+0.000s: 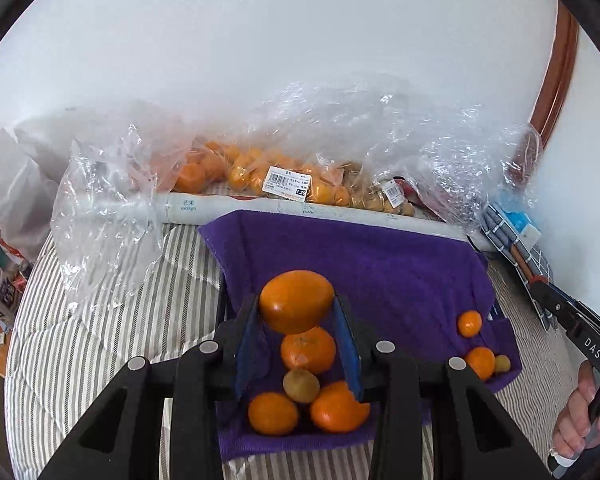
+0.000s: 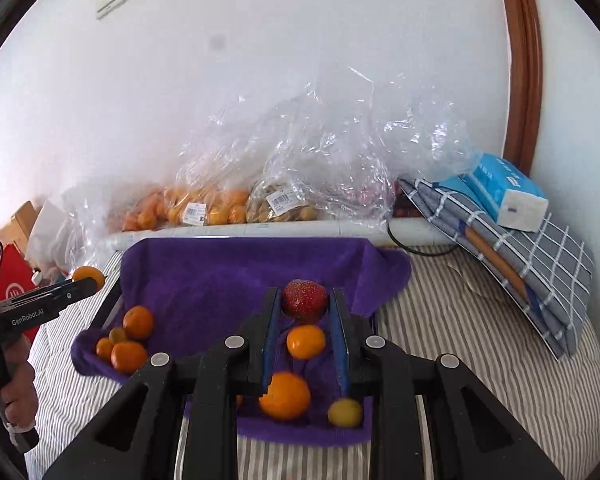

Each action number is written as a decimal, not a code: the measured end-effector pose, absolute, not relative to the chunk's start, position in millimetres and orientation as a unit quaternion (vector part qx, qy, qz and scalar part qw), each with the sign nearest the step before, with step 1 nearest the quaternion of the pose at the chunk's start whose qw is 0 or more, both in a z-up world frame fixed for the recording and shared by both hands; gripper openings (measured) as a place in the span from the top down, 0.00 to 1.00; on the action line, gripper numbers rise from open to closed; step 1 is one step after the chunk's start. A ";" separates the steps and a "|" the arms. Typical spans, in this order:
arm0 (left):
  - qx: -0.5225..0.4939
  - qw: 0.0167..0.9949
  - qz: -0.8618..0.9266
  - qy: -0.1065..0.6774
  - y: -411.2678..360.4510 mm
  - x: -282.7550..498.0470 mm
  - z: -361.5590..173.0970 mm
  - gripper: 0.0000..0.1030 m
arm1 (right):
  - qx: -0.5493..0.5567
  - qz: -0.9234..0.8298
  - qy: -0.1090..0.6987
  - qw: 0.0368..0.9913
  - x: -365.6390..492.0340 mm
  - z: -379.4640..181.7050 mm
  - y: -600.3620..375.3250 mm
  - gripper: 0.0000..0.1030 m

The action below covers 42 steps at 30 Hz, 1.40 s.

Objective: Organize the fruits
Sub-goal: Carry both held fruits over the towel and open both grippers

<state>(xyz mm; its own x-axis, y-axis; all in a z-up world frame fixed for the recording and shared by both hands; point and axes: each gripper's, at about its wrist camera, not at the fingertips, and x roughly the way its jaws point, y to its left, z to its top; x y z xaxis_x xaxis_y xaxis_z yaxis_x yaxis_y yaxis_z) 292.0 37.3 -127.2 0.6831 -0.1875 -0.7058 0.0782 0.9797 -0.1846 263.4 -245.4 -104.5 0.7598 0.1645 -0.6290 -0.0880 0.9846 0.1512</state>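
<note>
Over the purple towel, the left gripper clamps an orange. Right gripper pinches a strawberry above loose oranges.

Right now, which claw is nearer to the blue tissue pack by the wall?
Right. The tissue pack lies beyond and to the right of the right claw, which holds a red fruit. The left claw, holding an orange, sits farther left.

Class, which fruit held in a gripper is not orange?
The red fruit in the right gripper; the left gripper holds an orange.
</note>
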 end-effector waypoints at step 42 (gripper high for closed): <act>-0.042 0.889 -0.051 0.453 8.3 318.9 -152.8 0.54 | 0.059 0.054 0.422 0.903 309.7 -155.4 -233.3 0.64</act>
<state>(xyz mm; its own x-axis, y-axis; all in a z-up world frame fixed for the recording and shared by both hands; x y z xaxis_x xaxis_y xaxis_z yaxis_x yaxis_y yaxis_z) 318.9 8.3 -152.8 0.5838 -0.1292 -0.8016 0.0522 0.9912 -0.1217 309.7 -233.3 -155.4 0.6373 0.1477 -0.7563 -0.0482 0.9872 0.1521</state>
